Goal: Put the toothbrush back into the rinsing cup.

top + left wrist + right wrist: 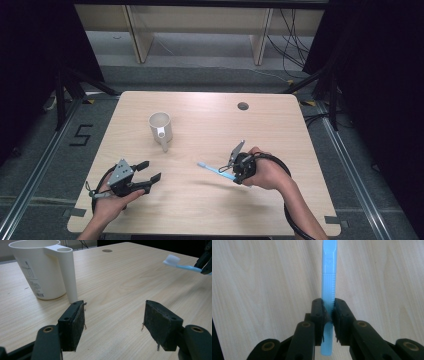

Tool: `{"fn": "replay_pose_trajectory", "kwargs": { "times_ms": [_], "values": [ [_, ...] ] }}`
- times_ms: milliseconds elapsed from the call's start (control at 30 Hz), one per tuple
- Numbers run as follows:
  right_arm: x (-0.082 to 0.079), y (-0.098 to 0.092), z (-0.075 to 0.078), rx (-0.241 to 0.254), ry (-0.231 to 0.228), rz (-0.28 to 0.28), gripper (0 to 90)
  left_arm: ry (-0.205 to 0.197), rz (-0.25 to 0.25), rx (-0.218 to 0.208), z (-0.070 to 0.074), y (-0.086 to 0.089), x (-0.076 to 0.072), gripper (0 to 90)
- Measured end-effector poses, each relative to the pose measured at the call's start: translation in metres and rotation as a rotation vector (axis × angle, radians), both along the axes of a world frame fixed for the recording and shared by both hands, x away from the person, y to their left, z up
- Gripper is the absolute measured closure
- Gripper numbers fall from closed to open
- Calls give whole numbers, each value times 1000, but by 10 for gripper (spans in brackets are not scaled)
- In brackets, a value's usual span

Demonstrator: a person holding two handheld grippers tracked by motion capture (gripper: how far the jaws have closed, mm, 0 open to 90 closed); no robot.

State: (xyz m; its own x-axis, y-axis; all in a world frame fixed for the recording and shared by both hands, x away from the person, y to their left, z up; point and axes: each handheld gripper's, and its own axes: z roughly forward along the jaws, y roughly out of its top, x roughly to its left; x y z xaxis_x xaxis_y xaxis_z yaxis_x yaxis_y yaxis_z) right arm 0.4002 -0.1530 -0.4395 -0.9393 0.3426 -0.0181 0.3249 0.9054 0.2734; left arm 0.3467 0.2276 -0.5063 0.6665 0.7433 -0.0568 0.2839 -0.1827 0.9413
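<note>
Right claw [231, 169] is clamping the toothbrush [210, 168], head pointing left toward the cup [160, 127]; left claw [152, 171] is gaping empty, nearer it

Light-blue toothbrush [328, 290] showing a white head; cup [161, 127] appearing cream-white; table [210, 210] displaying pale wood grain; grippers showing black

Overhead forward-down; two close jaw-level views
</note>
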Motion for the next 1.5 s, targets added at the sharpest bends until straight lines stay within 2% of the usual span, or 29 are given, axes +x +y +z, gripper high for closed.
{"fn": "replay_pose_trajectory", "kwargs": {
  "times_ms": [67,100,167,300,400,433,467,533,567,633,667,733,800,867,933,1100,1133,1167,1200,1233,1300,1500],
  "values": [
    [0,-3,1,24,-19,19,794,2,-2,-2,0,-1,0,326],
    [-1,-5,2,35,-27,6,794,0,-3,-1,0,-1,0,326],
    [-2,-8,2,61,-46,17,794,-1,-6,-2,1,-2,0,326],
    [-4,-14,2,108,-64,-13,794,1,-12,-4,1,-3,-1,326],
    [-5,-17,0,151,-82,-11,794,-3,-13,-10,1,-3,0,326],
    [-7,-18,0,161,-78,-31,794,-1,-10,-10,2,-3,0,326],
    [-6,-19,-1,177,-102,-19,795,-2,-10,-11,2,-3,0,326],
    [-7,-21,-2,210,-117,-24,795,-3,-12,-17,2,-3,0,326],
    [-8,-22,-2,219,-124,-43,794,-7,-16,-26,2,-3,1,326],
    [-8,-23,-2,240,-140,-34,794,0,-18,-21,3,-4,1,326],
    [-9,-23,-3,261,-148,-51,794,2,-19,-21,4,-5,1,326],
    [-10,-23,-4,275,-154,-58,794,0,-27,-20,5,-7,1,326],
    [-11,-23,-6,294,-167,-72,795,-2,-45,-50,7,-10,2,326],
    [-12,-24,-7,299,-173,-85,794,-6,-48,-35,11,-12,2,326],
    [-13,-23,-11,338,-193,-85,794,-9,-56,-38,14,-16,3,326],
    [-17,-24,-17,369,-217,-102,794,-11,-75,-32,17,-22,4,326],
    [-18,-24,-18,382,-219,-104,794,-15,-85,-45,17,-24,5,326],
    [-19,-25,-18,382,-217,-116,794,-7,-83,-34,18,-25,5,326],
    [-20,-25,-18,391,-224,-129,794,-3,-86,-42,18,-26,5,327],
    [-20,-25,-19,402,-227,-110,794,-5,-94,-48,17,-28,6,327],
    [-21,-25,-20,416,-232,-136,794,4,-94,-48,18,-29,6,328],
    [-23,-21,-22,453,-252,-142,794,-9,-113,-69,23,-35,10,331]
  ]
}}
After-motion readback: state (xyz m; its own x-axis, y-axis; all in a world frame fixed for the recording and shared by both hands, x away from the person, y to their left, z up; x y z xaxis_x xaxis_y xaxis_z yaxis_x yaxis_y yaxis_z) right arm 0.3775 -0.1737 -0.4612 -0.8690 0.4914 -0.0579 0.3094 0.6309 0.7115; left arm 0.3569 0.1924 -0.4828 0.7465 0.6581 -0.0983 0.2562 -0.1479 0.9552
